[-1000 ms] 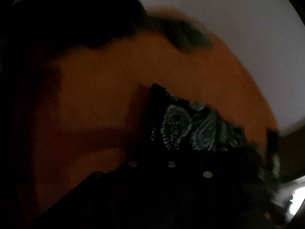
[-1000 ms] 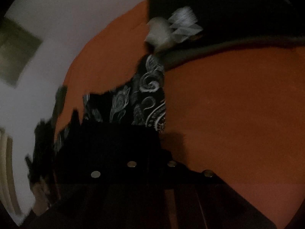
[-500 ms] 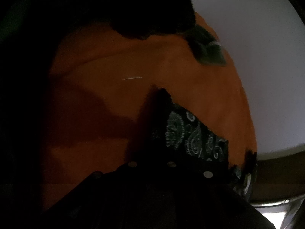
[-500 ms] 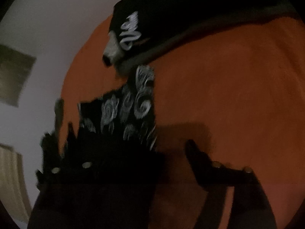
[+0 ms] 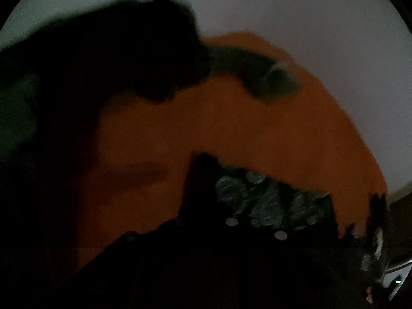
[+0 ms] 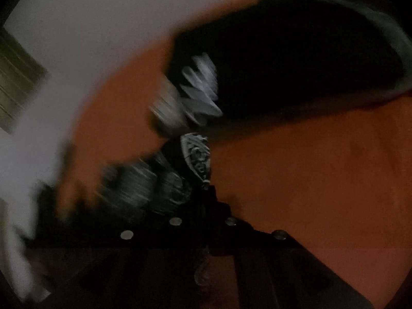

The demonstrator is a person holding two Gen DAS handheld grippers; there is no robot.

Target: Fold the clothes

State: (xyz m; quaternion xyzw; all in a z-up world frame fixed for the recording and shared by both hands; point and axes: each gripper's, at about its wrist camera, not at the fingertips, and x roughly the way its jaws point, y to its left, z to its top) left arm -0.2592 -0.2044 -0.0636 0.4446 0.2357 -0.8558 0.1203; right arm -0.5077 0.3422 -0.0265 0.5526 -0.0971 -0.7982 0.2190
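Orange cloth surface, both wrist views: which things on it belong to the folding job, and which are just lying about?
In the job:
- black paisley-print cloth
- left gripper
- right gripper

Lying about:
- black garment with white print
- orange cloth surface
- grey-green fabric piece

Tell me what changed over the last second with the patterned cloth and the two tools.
The right tool opened half a second ago, letting go of the black paisley cloth, then shut on its edge again. The left tool stayed shut on the cloth's other end throughout. The orange cover and the dark garment lying on it stayed as they were.
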